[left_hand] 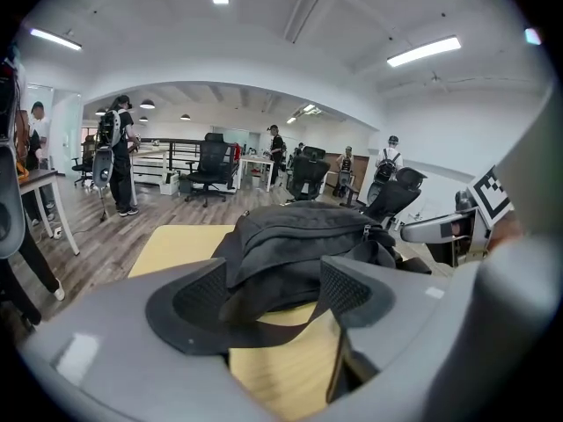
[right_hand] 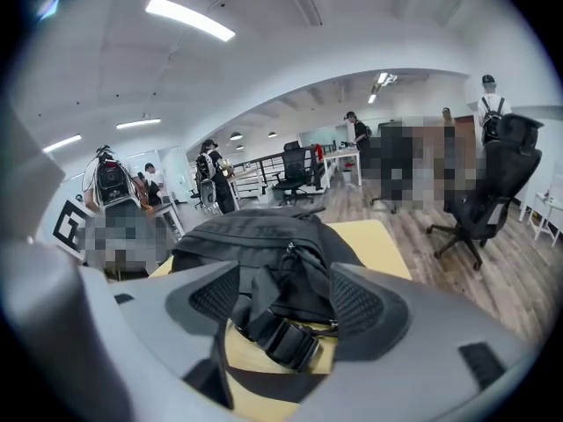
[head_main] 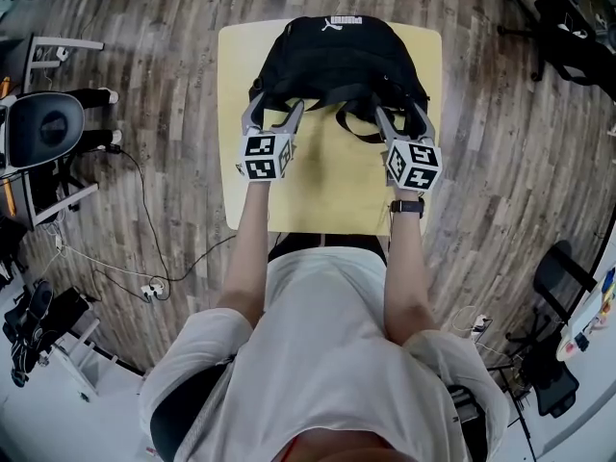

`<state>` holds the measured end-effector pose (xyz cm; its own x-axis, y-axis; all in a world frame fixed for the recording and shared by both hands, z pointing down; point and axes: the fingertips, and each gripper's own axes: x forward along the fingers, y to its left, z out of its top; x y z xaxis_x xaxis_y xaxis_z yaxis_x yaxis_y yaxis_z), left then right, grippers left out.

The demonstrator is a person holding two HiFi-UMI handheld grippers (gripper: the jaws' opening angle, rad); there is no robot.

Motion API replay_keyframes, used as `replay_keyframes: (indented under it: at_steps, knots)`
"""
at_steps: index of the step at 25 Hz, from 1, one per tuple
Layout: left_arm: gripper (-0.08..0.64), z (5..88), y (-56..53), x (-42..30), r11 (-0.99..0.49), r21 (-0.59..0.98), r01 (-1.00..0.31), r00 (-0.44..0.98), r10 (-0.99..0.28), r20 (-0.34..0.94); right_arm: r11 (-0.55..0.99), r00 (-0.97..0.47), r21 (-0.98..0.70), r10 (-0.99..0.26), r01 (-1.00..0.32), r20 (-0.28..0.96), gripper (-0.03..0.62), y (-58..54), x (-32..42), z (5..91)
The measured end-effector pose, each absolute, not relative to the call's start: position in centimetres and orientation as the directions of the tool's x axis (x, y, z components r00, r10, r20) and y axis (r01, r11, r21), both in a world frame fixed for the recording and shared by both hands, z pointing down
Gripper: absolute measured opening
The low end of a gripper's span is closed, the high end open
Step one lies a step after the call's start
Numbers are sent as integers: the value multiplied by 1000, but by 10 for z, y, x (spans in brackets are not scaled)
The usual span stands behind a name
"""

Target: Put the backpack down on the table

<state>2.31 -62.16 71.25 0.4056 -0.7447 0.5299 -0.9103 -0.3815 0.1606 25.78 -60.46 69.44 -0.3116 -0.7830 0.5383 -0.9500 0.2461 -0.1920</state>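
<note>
Head view: backpack [head_main: 337, 61] on table [head_main: 327, 192]

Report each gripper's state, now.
Left gripper: open; a backpack strap lies loose between its jaws, not gripped.
Right gripper: open; the strap buckle sits between its jaws, not gripped.

An open-plan office: black swivel office chairs [left_hand: 211, 158], white desks [right_hand: 341, 156], long ceiling strip lights [left_hand: 423, 50], grey-brown wood-plank floor [head_main: 500, 210].
</note>
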Motion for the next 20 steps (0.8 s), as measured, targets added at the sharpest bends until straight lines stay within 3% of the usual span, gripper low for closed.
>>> replay_keyframes:
  at_steps: [20]
  knots:
    - [311,618,-558,12,-440,149,-886,459,-784,418,257,-281,-115,-877,-960,390,288,-545,208,592]
